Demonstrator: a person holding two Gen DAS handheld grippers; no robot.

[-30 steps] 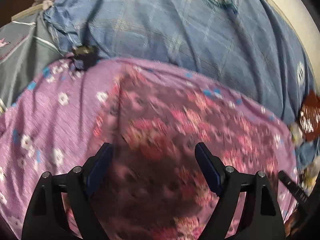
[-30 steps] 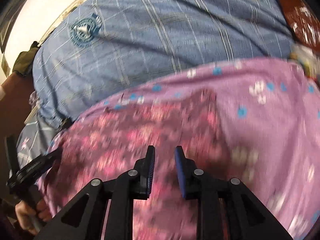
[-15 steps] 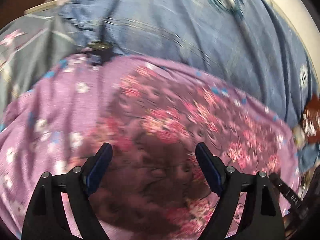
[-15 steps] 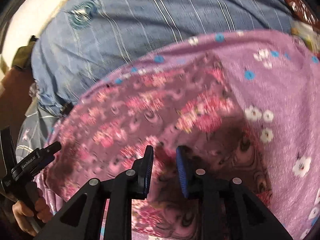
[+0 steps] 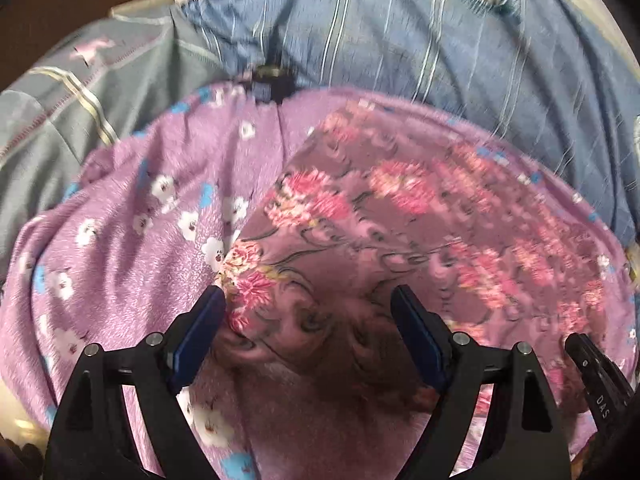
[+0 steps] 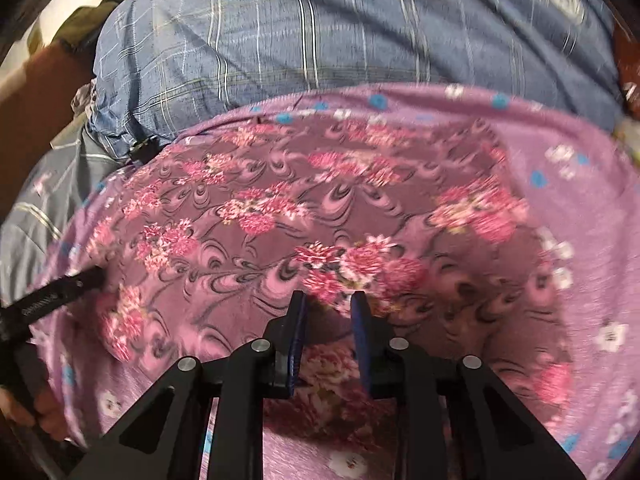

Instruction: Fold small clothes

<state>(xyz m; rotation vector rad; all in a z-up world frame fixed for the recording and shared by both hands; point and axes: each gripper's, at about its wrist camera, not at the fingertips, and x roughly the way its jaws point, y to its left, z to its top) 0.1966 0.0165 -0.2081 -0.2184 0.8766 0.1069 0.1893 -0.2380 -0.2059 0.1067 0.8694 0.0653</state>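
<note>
My left gripper point(image 5: 308, 312) gapes wide, empty, over the floral cloth's point(image 5: 400, 208) corner. My right gripper point(image 6: 328, 312) stands narrowly open, apparently empty. Judging so, I'm reaching for the near edge; next both must pinch it.

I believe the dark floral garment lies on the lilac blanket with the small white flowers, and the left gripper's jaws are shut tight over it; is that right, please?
Not quite: the left gripper stands with its jaws wide open over the near edge of the dark floral garment, as the left wrist view shows. The garment does lie on the lilac blanket with the small white flowers.
</note>
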